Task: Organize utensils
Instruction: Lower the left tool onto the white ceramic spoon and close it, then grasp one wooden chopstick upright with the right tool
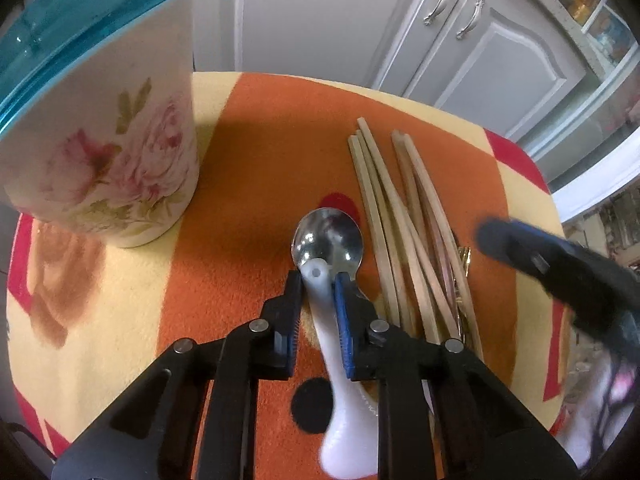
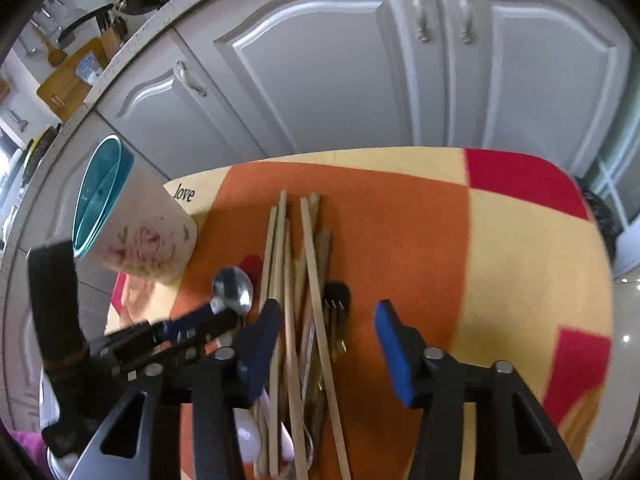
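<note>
Gripping the white handle of a plastic spoon (image 1: 322, 320), your left gripper (image 1: 318, 284) has its two blue-padded fingers pressed against either side of the handle near its end, so the tool is clamped on that spoon. The handle runs back under the gripper toward the bottom of the left wrist view, where its broad white bowl lies on the cloth. Just beyond the fingertips rests a metal spoon (image 1: 328, 238), bowl up, on the orange patch of the tablecloth (image 1: 256, 152); it appears to touch the white handle's tip. Beside it to your right lies a loose heap of wooden chopsticks (image 1: 384, 208), crossing one another and fanning toward the far edge of the table. Far left stands the floral cup (image 1: 108, 152) with its teal rim, upright and well apart from the utensils. Your right gripper (image 2: 328, 344) hangs over the chopstick pile (image 2: 296, 280) with its fingers spread wide, holding nothing; several sticks pass between them. A dark fork (image 2: 336, 308) lies among the chopsticks there, tines pointing away from you. From that side you can also see the left gripper (image 2: 192, 324) low beside the metal spoon (image 2: 233, 289), and the cup (image 2: 136, 224) beyond it. Grey cabinet doors (image 2: 340, 72) stand behind the table.
</note>
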A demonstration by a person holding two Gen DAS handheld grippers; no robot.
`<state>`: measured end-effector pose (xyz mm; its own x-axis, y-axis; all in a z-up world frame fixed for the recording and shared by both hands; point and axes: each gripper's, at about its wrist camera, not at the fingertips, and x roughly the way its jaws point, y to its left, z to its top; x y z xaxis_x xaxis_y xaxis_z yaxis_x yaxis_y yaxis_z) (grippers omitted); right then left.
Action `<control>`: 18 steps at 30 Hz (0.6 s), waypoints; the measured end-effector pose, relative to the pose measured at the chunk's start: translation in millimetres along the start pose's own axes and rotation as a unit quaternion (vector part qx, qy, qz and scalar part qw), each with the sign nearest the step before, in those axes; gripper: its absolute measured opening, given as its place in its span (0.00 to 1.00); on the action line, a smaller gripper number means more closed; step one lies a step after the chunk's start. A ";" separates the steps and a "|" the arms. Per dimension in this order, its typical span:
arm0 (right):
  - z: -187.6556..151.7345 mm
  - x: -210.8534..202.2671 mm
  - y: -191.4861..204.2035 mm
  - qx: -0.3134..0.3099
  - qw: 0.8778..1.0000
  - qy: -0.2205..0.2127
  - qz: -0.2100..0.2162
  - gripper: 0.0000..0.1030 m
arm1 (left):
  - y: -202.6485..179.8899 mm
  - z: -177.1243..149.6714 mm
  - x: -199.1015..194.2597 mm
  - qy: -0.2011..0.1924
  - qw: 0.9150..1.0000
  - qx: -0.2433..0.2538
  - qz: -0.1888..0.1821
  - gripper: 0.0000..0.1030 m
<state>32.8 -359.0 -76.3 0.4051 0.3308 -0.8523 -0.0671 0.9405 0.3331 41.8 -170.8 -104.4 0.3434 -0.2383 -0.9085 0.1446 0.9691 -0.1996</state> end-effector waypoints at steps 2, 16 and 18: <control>11.7 13.8 3.7 -0.007 1.000 0.009 0.008 0.46 | 6.9 -1.6 -2.4 0.006 1.000 -0.007 -0.012 0.11; 33.3 44.4 12.2 -0.040 0.999 0.023 0.011 0.08 | 35.1 -17.1 -39.1 0.020 0.998 -0.012 -0.060 0.11; 26.6 27.5 12.7 -0.046 0.999 0.012 0.016 0.08 | 34.7 -19.4 -50.3 0.013 0.998 -0.004 -0.063 0.11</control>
<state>67.3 -340.0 -84.9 0.3790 0.3615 -0.8519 -0.1627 0.9322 0.3232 11.5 -124.0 -72.7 0.2984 -0.3571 -0.8851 0.1778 0.9319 -0.3160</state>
